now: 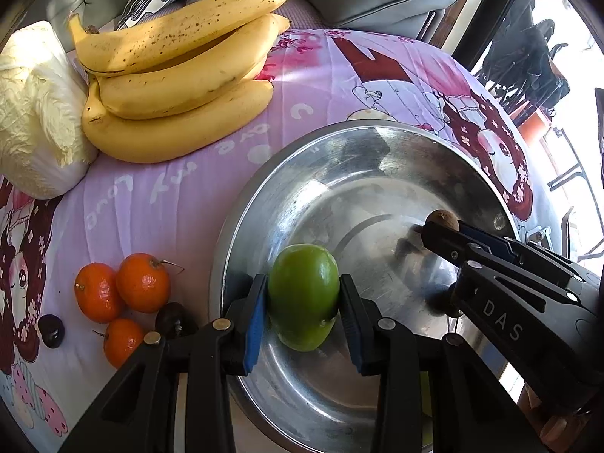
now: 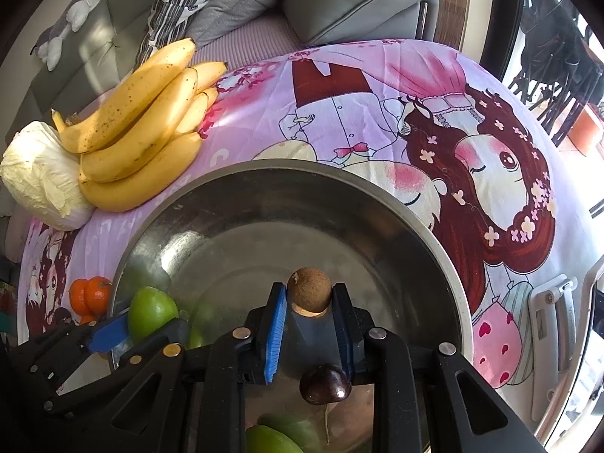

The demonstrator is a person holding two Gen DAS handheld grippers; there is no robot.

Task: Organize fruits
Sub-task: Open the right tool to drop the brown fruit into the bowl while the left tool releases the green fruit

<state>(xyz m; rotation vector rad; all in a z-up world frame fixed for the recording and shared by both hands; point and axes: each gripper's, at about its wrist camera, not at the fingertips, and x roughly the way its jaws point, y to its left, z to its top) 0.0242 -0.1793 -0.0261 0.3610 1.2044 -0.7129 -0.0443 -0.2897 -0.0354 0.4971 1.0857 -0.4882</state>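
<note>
Both grippers hang over the steel bowl [image 1: 287, 204], pointing steeply down into it. My left gripper [image 1: 304, 302] has its jaws closed most of the way onto a green fruit [image 1: 304, 294], pads pressing its two sides; the fruit's long axis runs roughly along the fingers, toward the bowl floor, and it sits just above the near-left wall. My right gripper [image 2: 308, 298] is closed narrowly on a small brown fruit [image 2: 309, 290], held at the very fingertips over the middle of the bowl. A dark cherry [image 2: 325, 384] and another green fruit [image 2: 271, 439] already lie in the bowl below the right jaws. Judgement: both pieces are directly above the bowl, so the next move is release; the right one is nearer the centre. Left on the cloth [image 1: 181, 196]: bananas [image 1: 177, 75], oranges [image 1: 120, 290], two more cherries [image 1: 51, 330]. The cabbage [image 1: 37, 113] is not fruit.
</note>
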